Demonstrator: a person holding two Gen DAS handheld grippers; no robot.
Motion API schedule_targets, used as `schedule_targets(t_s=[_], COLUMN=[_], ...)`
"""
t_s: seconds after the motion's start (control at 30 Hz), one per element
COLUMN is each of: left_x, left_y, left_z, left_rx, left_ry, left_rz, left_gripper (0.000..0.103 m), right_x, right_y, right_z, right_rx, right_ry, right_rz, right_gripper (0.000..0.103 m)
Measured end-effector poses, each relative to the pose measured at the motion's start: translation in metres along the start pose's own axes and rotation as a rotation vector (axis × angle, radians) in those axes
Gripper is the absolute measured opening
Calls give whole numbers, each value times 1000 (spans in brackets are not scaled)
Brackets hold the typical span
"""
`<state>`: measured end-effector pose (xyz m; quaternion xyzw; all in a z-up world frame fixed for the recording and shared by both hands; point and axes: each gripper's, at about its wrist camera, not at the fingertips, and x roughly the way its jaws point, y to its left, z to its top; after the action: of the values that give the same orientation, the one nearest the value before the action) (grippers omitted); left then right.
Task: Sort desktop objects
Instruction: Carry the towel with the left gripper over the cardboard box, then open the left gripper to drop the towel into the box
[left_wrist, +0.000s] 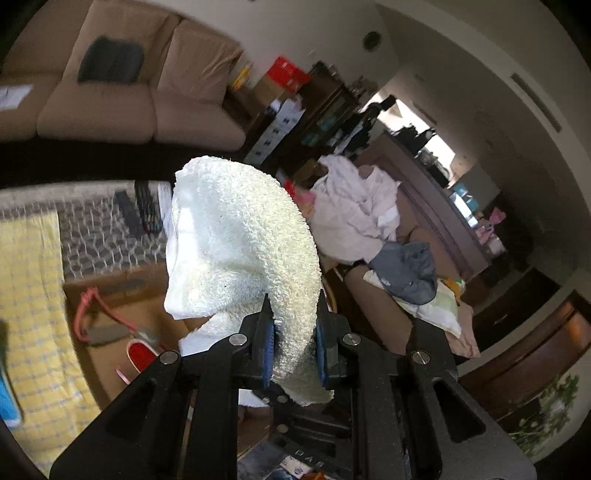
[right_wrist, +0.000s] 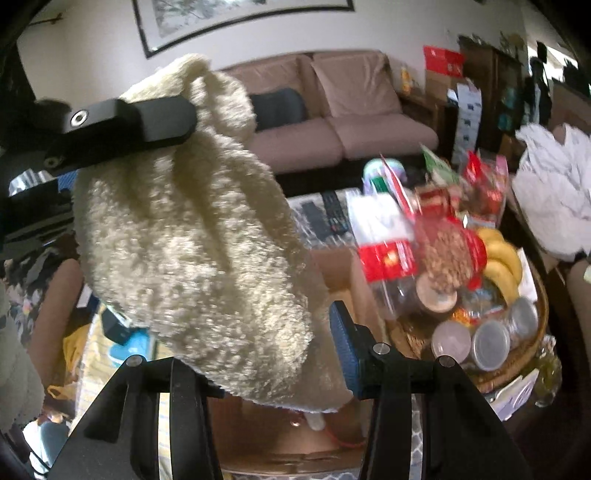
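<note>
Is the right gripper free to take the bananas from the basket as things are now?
Probably not. The towel lies between the right gripper's fingers and hangs across them, and the left gripper holds its other end. The bananas lie behind jars.

Two fisheye views, each mounted behind its own gripper fingers and angled downward, lens very near the white towel (left_wrist: 240, 236); the left looks toward the far laundry pile (left_wrist: 354, 206), the right toward the snack basket (right_wrist: 532, 354); both share towel and beige sofa (left_wrist: 122, 81).
</note>
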<state>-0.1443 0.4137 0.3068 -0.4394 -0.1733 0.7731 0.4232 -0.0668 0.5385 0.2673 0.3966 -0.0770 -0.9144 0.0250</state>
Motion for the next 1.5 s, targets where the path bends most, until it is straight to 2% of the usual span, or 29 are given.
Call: schedule_targets(t_s=[0.3, 0.67, 0.8, 1.0, 1.03, 1.07, 1.1, 1.13, 1.23, 1.3, 1.5], left_x=[86, 156, 167, 167, 163, 160, 155, 150, 134, 119, 77], left_y=[70, 139, 153, 155, 154, 154, 153, 152, 147, 145, 133], left_z=[-43, -101, -122, -145, -147, -148, -149, -149, -146, -142, -134], left_rx=[-77, -116, -149, -138, -141, -146, -151, -150, -152, -160, -150], left_ry=[137, 365, 448, 512, 510, 507, 502, 497, 475, 457, 419], left_rz=[89, 274, 300, 343, 351, 350, 343, 341, 335, 323, 304], left_gripper=[16, 16, 16, 20, 25, 29, 37, 40, 40, 46, 50], right_x=[83, 144, 149, 146, 144, 143, 142, 140, 130, 123, 99], right_y=[-50, -58, -50, -30, -25, -21, -19, -15, 4, 16, 39], right_z=[-48, -86, -94, -100, -103, -106, -109, -113, -121, -126, -133], right_rx=[55, 27, -18, -104, -124, -141, -153, -167, -215, -241, -269], right_ry=[155, 317, 346, 365, 370, 377, 384, 393, 412, 433, 432], right_rz=[-5, -23, -53, -77, -85, -87, -84, -82, -50, -17, -22], right_gripper=[44, 43, 44, 44, 48, 50, 52, 52, 53, 54, 55])
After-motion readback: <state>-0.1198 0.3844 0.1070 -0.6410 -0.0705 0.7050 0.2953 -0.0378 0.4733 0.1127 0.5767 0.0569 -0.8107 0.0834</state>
